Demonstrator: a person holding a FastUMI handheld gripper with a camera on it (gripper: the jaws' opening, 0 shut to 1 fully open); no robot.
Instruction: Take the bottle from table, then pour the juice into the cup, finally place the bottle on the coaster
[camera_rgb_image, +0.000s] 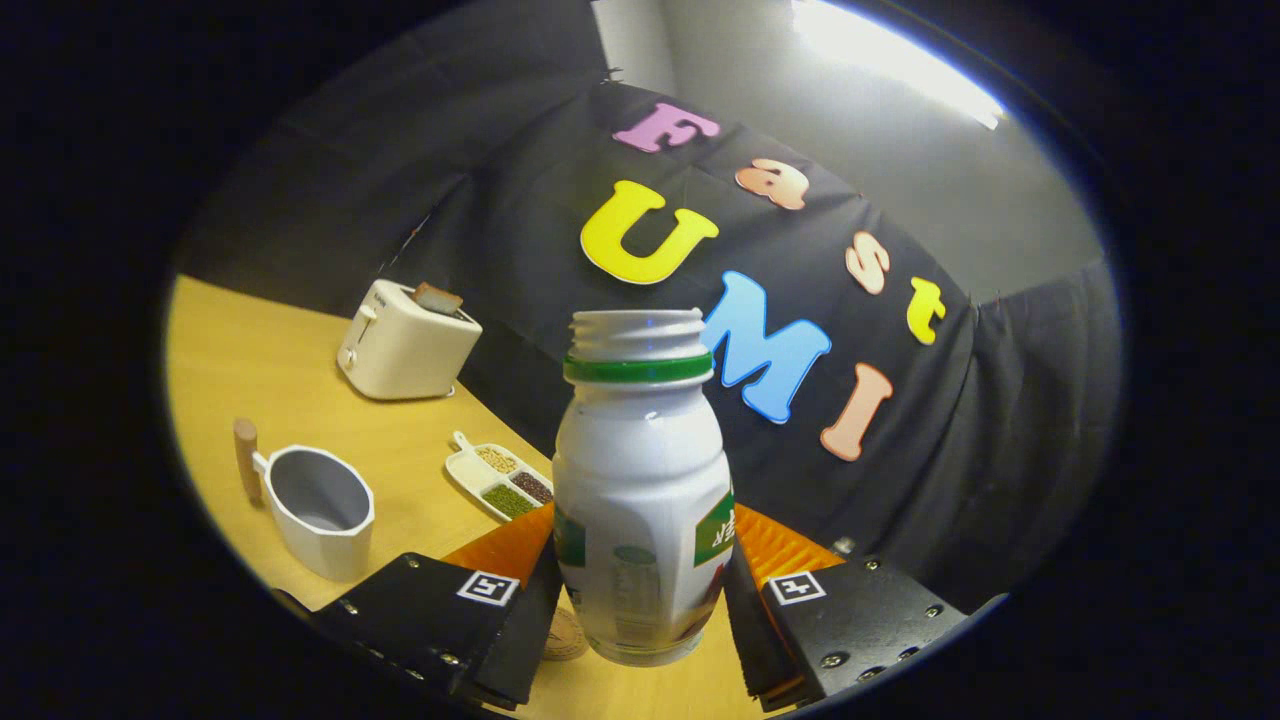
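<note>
Clearly, the white bottle (641, 490) was held upright between the fingers of the hand-held gripper (640, 610), both pressed on its sides, above the counter (300, 390). Beyond, a cup (318, 510), a divided tray (500, 482) and a toaster (405, 345) were seen.

Wooden table (400, 450) bears toaster (405, 345), cup (320, 510), sectioned dish (500, 482), coaster (563, 635).

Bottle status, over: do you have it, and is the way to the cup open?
Gripper shut on bottle, uncapped, upright, lifted off the table. Cup ahead and off to one side, nothing between. Coaster just under the bottle.
</note>
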